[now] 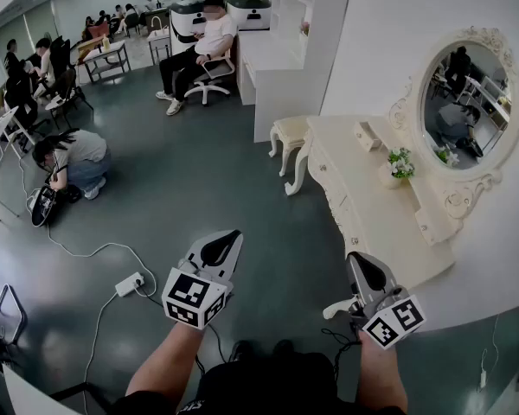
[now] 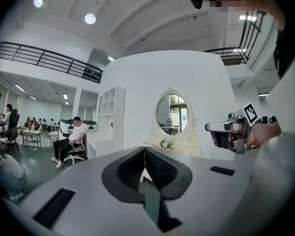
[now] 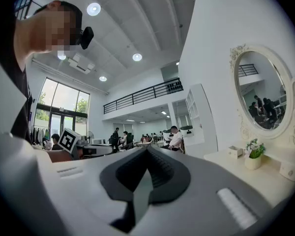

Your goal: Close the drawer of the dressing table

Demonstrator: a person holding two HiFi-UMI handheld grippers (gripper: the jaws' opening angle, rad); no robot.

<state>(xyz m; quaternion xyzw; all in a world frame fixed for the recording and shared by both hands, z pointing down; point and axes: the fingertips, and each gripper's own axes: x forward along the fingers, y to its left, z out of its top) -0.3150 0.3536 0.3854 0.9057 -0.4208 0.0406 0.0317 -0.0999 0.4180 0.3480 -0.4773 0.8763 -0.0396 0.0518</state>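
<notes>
The white dressing table stands along the right wall, with an oval mirror, a small flower pot and a little box on it. Its drawer fronts face the open floor; none stands out visibly from here. My left gripper is held over the floor, well left of the table, jaws shut and empty. My right gripper hovers by the table's near corner, also shut with nothing in it. Both point roughly level. The table top lies to the right in the right gripper view.
A white stool stands at the table's far end, with a white shelf unit behind it. A power strip and cable lie on the floor at left. One person crouches; another sits on a chair.
</notes>
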